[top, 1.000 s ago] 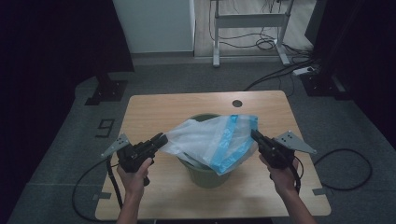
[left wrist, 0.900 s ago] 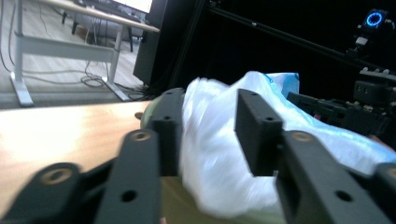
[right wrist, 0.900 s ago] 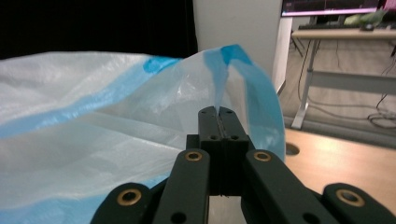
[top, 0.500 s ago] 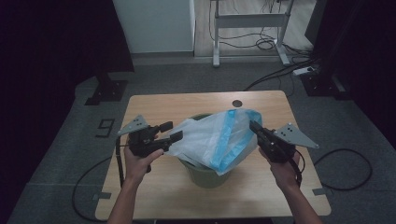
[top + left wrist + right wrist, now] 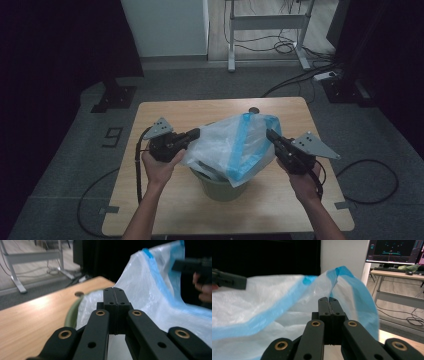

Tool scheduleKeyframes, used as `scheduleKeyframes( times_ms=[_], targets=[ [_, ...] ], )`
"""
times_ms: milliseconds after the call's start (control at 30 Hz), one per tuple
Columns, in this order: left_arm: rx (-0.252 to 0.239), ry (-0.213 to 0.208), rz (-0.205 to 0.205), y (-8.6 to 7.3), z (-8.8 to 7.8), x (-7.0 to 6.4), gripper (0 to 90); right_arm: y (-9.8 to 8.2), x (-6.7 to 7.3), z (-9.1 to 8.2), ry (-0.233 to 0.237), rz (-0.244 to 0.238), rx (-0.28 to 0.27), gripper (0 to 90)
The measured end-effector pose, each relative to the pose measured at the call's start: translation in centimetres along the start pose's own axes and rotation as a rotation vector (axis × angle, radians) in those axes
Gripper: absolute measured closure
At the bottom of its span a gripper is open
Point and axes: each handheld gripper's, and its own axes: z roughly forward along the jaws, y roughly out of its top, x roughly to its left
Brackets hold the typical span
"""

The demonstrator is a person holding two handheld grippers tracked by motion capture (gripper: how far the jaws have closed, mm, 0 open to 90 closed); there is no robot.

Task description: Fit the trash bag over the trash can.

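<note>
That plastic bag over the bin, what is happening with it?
A person holds a gripper in each hand and is working a white bag with a blue band at a green bin on a wooden table. The left gripper has just closed its jaws on the bag's left edge; the right gripper is shut on the right edge. The bag hangs stretched between them above the bin.

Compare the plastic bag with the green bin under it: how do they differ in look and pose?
The plastic bag is thin, whitish and translucent with a blue band along its rim; the green bin is solid, opaque and plain.
The bag is lifted and stretched between the left hand-held gripper and the right hand-held gripper; the bin stands upright on the table.
Both sit at the table's middle, the bag reaching down into the bin.
</note>
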Motion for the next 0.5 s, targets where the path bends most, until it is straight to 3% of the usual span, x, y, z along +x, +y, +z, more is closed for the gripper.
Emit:
scheduleKeyframes(
  times_ms=[33, 200, 500],
  targets=[
    [-0.059, 0.003, -0.033, -0.1, -0.4, 0.5, 89.5, 0.0, -0.2, -0.1, -0.007, -0.001, 0.003, 88.9],
    [-0.172, 0.039, -0.086, -0.2, -1.2, 1.5, 89.5, -0.1, -1.2, -0.1, -0.035, 0.005, 0.012, 88.9],
    [-0.286, 0.048, -0.114, 0.3, -1.8, 2.4, 89.5, 1.5, -3.7, 0.5, -0.122, 0.011, 0.01, 88.9]
  ],
)
